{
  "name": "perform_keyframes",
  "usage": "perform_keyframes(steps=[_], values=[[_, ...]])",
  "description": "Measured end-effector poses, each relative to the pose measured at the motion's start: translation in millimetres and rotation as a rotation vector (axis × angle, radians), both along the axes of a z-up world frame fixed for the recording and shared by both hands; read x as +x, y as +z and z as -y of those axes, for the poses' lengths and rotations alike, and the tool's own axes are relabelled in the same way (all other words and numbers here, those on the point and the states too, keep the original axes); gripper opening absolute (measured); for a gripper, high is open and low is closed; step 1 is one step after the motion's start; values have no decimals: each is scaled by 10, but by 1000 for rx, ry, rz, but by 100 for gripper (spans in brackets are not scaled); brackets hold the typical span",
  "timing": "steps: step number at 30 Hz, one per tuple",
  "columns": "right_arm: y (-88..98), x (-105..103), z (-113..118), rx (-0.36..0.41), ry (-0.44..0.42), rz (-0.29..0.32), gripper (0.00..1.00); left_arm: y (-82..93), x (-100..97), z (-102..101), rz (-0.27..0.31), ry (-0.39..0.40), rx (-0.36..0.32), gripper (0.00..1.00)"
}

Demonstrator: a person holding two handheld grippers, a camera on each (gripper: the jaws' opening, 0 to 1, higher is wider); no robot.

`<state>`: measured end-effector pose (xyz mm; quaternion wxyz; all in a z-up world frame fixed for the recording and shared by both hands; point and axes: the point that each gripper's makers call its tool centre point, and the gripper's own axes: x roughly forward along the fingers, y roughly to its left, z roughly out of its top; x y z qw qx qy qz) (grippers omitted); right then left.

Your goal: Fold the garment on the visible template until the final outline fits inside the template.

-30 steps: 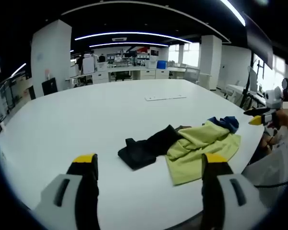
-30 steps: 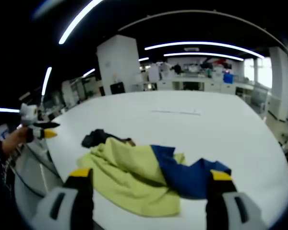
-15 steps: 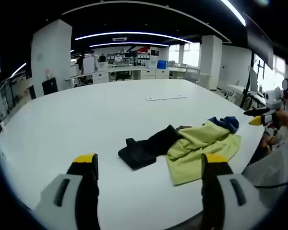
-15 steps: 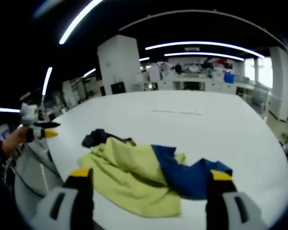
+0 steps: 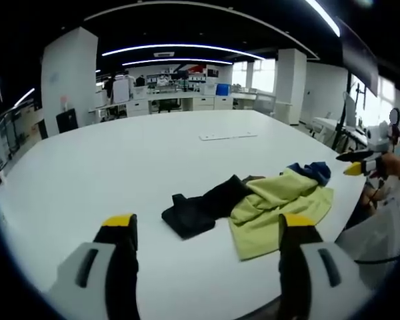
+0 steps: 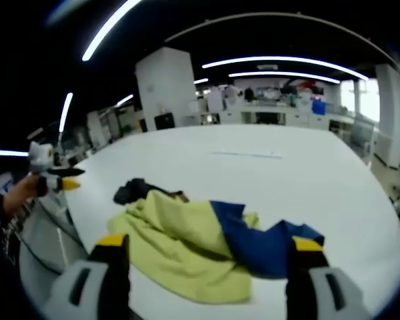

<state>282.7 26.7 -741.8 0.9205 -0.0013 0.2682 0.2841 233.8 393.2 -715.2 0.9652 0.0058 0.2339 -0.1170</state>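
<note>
The garment [image 6: 200, 243] lies crumpled, its underside and inner folds hidden; its black part [image 5: 200, 207] is mostly covered in the right gripper view. The pale strip [image 5: 228, 136] on the tabletop [image 5: 120, 160] is too small to identify.

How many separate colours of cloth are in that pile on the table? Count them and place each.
3. Black cloth at one end, yellow-green cloth in the middle, blue cloth at the other end. More may be hidden underneath.

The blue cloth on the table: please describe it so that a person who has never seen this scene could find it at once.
On the large white table, a crumpled heap of fabric lies near the edge. In the right gripper view, the blue cloth lies at one end of the heap, against the yellow-green cloth. It is the only deep blue piece; the black cloth lies at the opposite end.
</note>
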Motion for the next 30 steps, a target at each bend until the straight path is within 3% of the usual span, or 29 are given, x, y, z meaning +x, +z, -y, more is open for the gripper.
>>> perform_keyframes(steps=[12, 30], values=[[-24, 102, -10, -24, 22, -13, 96, 33, 127, 67, 4, -35, -14, 81], [-88, 493, -174, -23, 68, -46, 85, 67, 547, 250, 12, -98, -63, 73]])
